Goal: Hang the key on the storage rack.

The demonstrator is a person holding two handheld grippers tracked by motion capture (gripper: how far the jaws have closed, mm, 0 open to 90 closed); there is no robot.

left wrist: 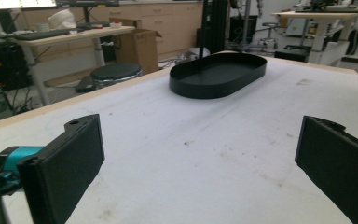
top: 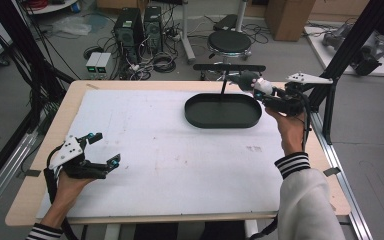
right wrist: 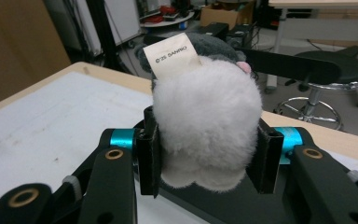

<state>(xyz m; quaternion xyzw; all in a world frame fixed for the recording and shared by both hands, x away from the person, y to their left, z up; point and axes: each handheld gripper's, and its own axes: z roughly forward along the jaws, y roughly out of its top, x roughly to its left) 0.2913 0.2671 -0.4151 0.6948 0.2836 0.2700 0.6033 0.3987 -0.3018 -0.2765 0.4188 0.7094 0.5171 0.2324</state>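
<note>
White fluff is filling the middle of the right gripper view: a soft toy [right wrist: 207,130] is sitting squeezed between the 2 black jaws of the right gripper [right wrist: 207,154]. The toy is white in front and grey behind, and a paper tag [right wrist: 176,55] with small print is sticking up from it. The toy's face is turned away, so what animal it is cannot be told.

In the high view the right gripper [top: 266,95] is holding the toy [top: 254,82] up in the air, just over the right end of a black tray [top: 223,120]. The toy is small and blurry there. A hand [top: 291,131] in a striped cuff is holding the gripper, and the sleeve is cut off at the bottom edge.

The tray is lying on the white mat [top: 170,155] near the far edge of the table [top: 40,195]. A thin black post is standing behind it, with a bar on top.

The left gripper [top: 103,149] is resting low near the left front of the mat, well apart from the tray. Its 2 jaws are standing wide apart with nothing between them. In the left gripper view the tray [left wrist: 218,74] is lying far ahead, and both jaws are cut off by the picture's edges.
</note>
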